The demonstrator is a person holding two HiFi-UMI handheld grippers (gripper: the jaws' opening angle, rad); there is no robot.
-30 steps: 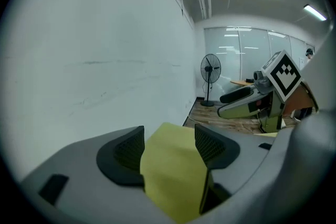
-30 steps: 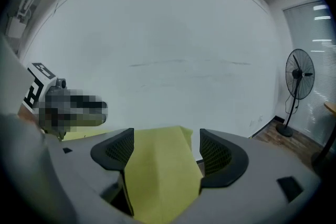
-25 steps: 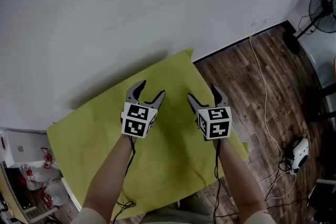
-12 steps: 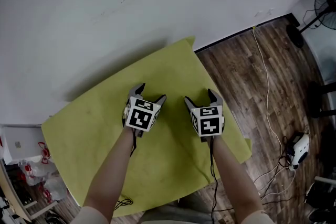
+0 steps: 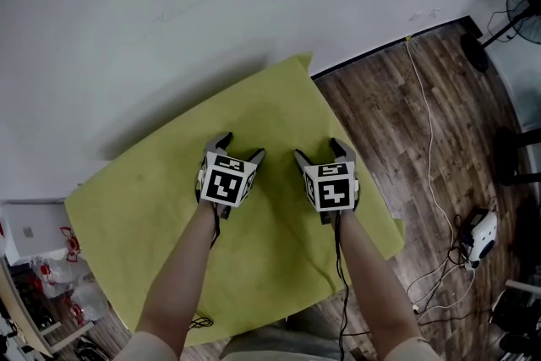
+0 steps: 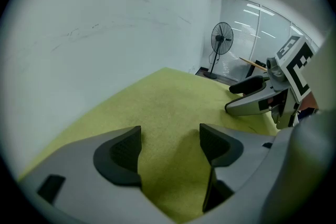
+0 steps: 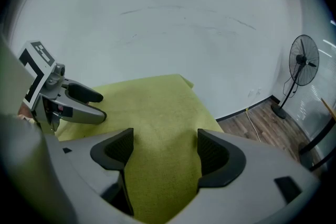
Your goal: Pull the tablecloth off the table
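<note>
A yellow-green tablecloth point(image 5: 161, 207) covers the whole table, lying flat against the white wall. My left gripper point(image 5: 239, 147) hovers low over the cloth's middle, jaws wide open, only cloth point(image 6: 168, 113) showing between its pads. My right gripper point(image 5: 319, 150) is beside it to the right, also open, with bare cloth point(image 7: 157, 113) between its pads. In the left gripper view the right gripper point(image 6: 247, 94) shows at the right; in the right gripper view the left gripper point(image 7: 89, 102) shows at the left. Neither holds anything.
A white wall point(image 5: 211, 4) runs behind the table. Dark wooden floor point(image 5: 423, 123) lies to the right, with a cable and a white device point(image 5: 480, 243). A standing fan point(image 5: 526, 13) is at the far right. Shelving with bags point(image 5: 34, 283) sits at the lower left.
Both grippers have come down closer to the cloth and shifted slightly nearer each other. The left gripper's jaws have opened a little wider.
</note>
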